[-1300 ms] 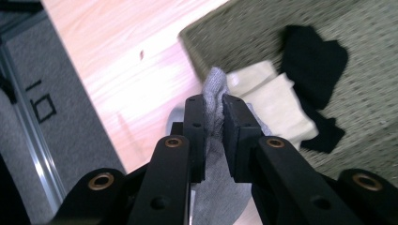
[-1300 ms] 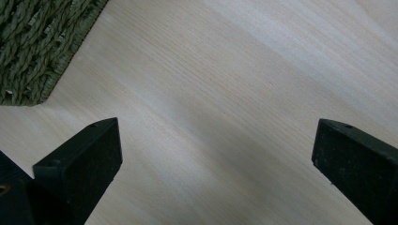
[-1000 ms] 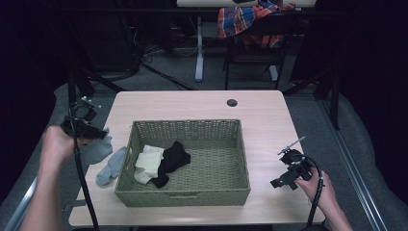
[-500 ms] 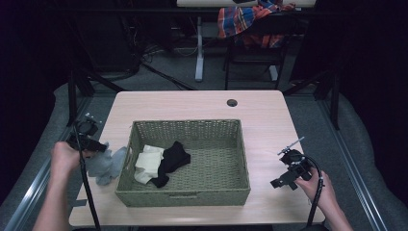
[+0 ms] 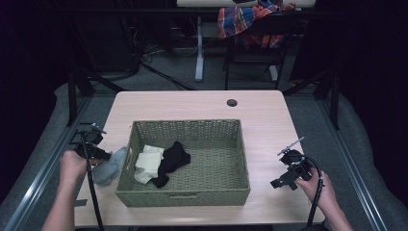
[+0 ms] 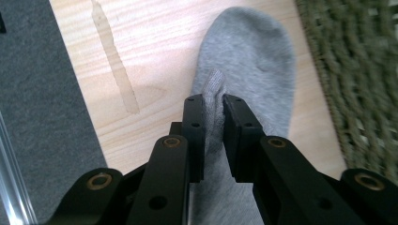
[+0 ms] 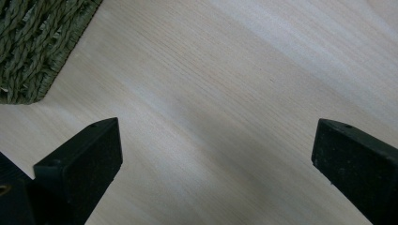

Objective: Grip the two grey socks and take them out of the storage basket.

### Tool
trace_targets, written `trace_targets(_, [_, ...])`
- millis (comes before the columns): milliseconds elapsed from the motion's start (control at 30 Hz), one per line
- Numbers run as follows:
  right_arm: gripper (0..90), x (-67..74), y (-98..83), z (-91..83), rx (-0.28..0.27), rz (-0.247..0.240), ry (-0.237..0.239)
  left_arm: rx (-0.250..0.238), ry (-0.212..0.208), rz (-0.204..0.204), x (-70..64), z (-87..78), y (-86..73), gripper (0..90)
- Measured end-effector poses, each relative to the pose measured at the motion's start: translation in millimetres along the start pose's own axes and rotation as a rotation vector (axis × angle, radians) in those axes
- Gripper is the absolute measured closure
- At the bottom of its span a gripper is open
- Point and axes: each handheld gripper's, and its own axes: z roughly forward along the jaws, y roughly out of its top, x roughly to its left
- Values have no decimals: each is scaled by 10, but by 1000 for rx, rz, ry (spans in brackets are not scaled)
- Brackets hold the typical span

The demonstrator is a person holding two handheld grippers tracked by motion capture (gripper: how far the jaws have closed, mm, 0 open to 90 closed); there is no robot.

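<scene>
Now the left gripper (image 6: pixel 213 101) is clamped on a fold of the grey sock (image 6: pixel 248 61), the pinched cloth bunched up between its two black jaws in the centre of the left gripper view. That sock lies on the pale wooden table (image 5: pixel 192 103), just left of the woven basket (image 5: pixel 240 159); in the high view you find it at lower left, the grey sock (image 5: pixel 109 166) right beside the basket's wall, with the left gripper (image 5: pixel 103 155) on it. Inside the basket, toward its left end, sit a cream sock (image 5: pixel 146 162) and a black sock (image 5: pixel 171 161), touching each other. Over at lower right, the right gripper (image 5: pixel 281 180) hangs above bare tabletop, jaws spread wide with nothing between them, well apart from the basket's corner (image 7: pixel 33 42).
</scene>
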Motion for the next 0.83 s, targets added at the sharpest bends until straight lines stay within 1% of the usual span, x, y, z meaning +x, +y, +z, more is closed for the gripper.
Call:
trace_targets(67, [19, -5, 4, -11, 11, -11, -3, 16, -15, -12, 14, 72, -9, 785])
trace_targets(100, [19, -1, 3, -10, 6, -7, 1, 30, -19, -13, 19, 99, -10, 779])
trace_targets(133, [20, 2, 4, -9, 4, -4, 4, 35, -17, -14, 23, 116, -13, 762])
trace_targets(167, [19, 0, 4, -9, 9, -10, -14, 40, -18, -25, 30, 118, -15, 717])
trace_targets(200, [19, 0, 4, -10, 9, -11, -13, 51, -25, -28, 38, 110, -16, 652])
trace_targets(233, [19, 5, 2, -10, 2, -3, -3, 53, -20, -31, 41, 89, -23, 577])
trace_targets(267, [19, 3, 1, -16, 7, -6, -3, 50, -7, -47, 41, 58, -35, 492])
trace_targets(300, [19, -1, 1, -17, 7, -7, -3, 64, 12, -63, 43, 9, -51, 393])
trace_targets(333, [19, -2, -1, -19, 6, -7, -3, 69, 43, -73, 34, -34, -67, 284])
trace_targets(367, [19, -1, -3, -18, 3, -4, -5, 67, 66, -74, 27, -69, -84, 179])
trace_targets(400, [19, -3, -2, -20, 6, -7, -2, 76, 85, -81, 21, -122, -105, 98])
trace_targets(433, [20, -1, -4, -19, 4, -5, -4, 68, 101, -86, 18, -176, -129, 40])
trace_targets(467, [20, 0, -4, -19, 2, -5, -3, 39, 111, -96, 6, -232, -163, 0])
trace_targets(500, [20, -1, -1, -21, 6, -11, -2, 26, 108, -101, -1, -290, -198, 0])
trace_targets(533, [20, -4, 0, -25, 14, -19, -11, 11, 105, -99, -12, -341, -234, 0])
trace_targets(567, [20, 2, 0, -20, 7, -18, -17, -8, 104, -100, -27, -391, -275, 0])
trace_targets(633, [20, 3, 3, -22, 9, -19, -11, -44, 95, -102, -51, -475, -355, 0])
trace_targets(667, [20, 10, 5, -20, 5, -11, -5, -67, 95, -105, -55, -503, -396, 0])
trace_targets(700, [20, 12, 7, -19, 4, -12, -6, -73, 89, -107, -52, -522, -433, 0])
trace_targets(767, [20, 16, 9, -18, 5, -17, -6, -77, 93, -107, -29, -513, -489, 2])
trace_targets(800, [20, 19, 9, -21, 11, -13, -4, -68, 92, -117, -7, -495, -504, 2])
trace_targets(833, [20, 14, 7, -18, 5, -16, -6, -65, 89, -123, 21, -477, -512, 3])
